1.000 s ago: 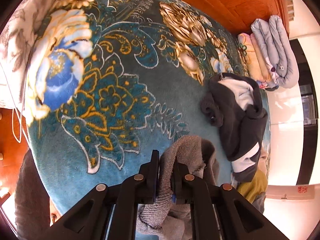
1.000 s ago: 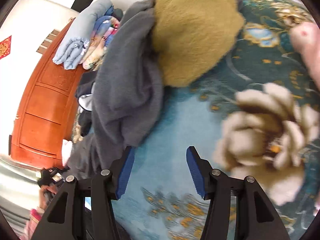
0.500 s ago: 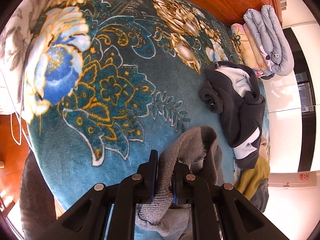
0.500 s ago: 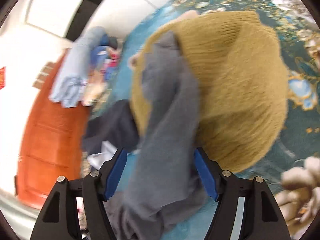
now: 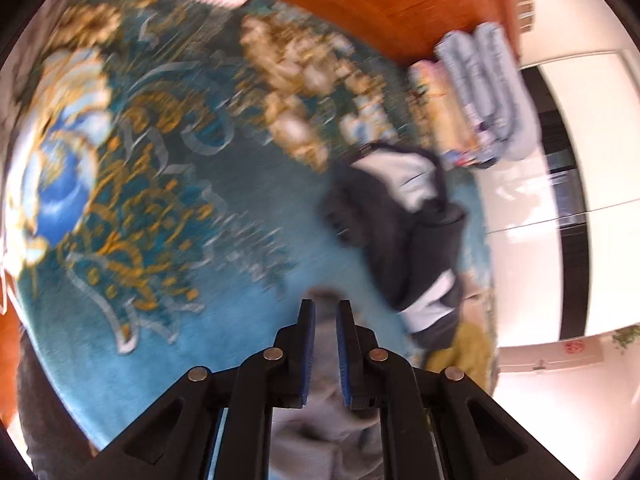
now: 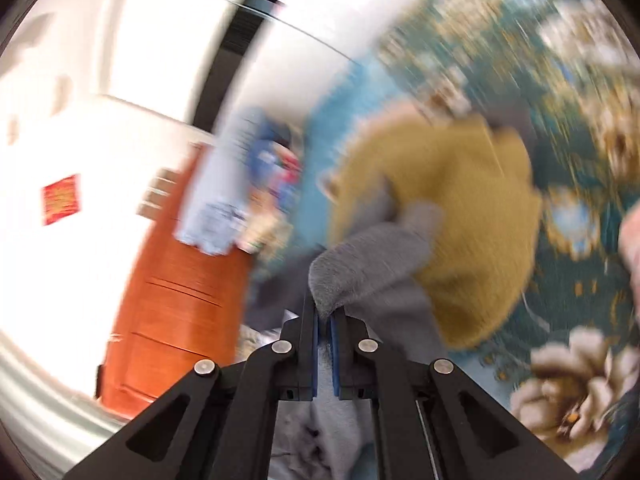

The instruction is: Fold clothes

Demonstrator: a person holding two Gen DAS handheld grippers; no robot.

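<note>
Both views are blurred by motion. My left gripper (image 5: 325,307) is shut on a grey fleece garment (image 5: 320,432) that hangs between and below its fingers, above the teal floral blanket (image 5: 168,184). My right gripper (image 6: 325,314) is shut on another part of the same grey garment (image 6: 372,268), which bunches up just past its tips in front of a mustard knit sweater (image 6: 472,232). A dark navy and white jacket (image 5: 404,216) lies crumpled on the blanket to the right of my left gripper.
Folded light blue and patterned bedding (image 5: 484,92) is stacked at the far right against an orange wooden headboard (image 5: 384,4); it also shows in the right wrist view (image 6: 224,196). A white wall (image 5: 560,392) lies beyond the bed edge.
My right gripper closed on the grey garment and lifted it. My left gripper still holds the garment, with less cloth showing past its tips. Both views swung quickly.
</note>
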